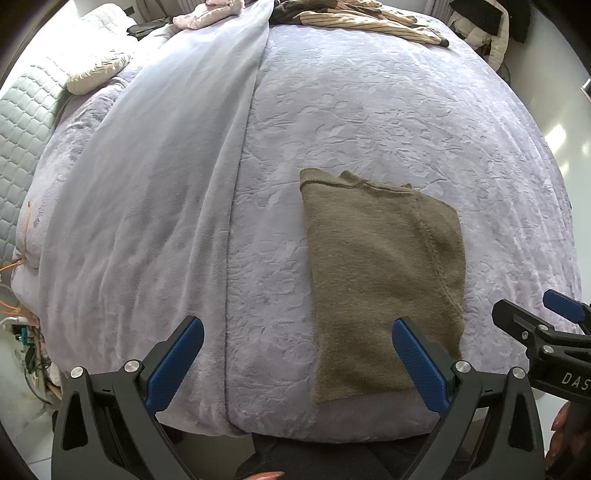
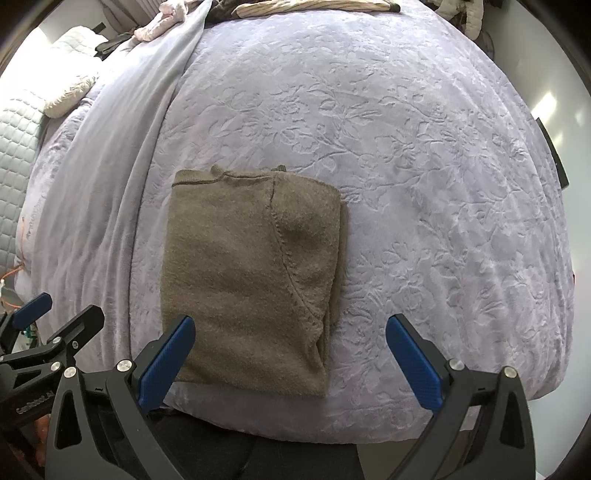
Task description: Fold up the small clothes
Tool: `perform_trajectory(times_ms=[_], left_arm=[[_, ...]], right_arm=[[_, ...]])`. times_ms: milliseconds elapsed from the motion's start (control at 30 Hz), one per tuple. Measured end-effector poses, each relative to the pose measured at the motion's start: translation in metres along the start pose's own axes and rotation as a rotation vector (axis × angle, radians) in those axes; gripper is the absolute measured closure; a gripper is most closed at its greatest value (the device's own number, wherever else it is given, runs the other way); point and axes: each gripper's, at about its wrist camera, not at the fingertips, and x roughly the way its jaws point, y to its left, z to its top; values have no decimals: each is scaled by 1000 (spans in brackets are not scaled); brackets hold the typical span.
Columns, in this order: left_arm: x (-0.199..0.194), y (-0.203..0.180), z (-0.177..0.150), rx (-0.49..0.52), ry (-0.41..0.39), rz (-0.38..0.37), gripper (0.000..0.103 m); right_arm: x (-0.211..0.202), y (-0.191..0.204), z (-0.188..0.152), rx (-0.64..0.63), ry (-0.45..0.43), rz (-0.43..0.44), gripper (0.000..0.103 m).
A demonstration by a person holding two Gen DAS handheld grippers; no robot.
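An olive-brown knit garment [image 1: 384, 273] lies folded into a narrow rectangle on the lilac embossed bedspread [image 1: 369, 110] near the front edge. It also shows in the right wrist view [image 2: 251, 266], with a seam curving down its right half. My left gripper [image 1: 299, 354] is open and empty above the bed's front edge, its right finger over the garment's lower right part. My right gripper [image 2: 291, 350] is open and empty, its left finger over the garment's lower left corner. The right gripper also shows at the right edge of the left wrist view [image 1: 535, 317].
A smooth lilac blanket [image 1: 147, 184] lies folded along the left of the bed. Striped and pink clothes [image 1: 362, 14] are piled at the far end. A cream pillow [image 1: 96, 70] and a quilted grey headboard [image 1: 22, 122] are at the left. Orange cables [image 1: 14, 288] hang at the left side.
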Motion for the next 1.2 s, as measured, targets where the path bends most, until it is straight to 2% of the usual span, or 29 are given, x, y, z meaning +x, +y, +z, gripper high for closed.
perform_trajectory(times_ms=[1200], left_arm=[[3, 1, 5, 15, -8, -6, 1]], right_arm=[[6, 1, 4, -8, 16, 0, 0]])
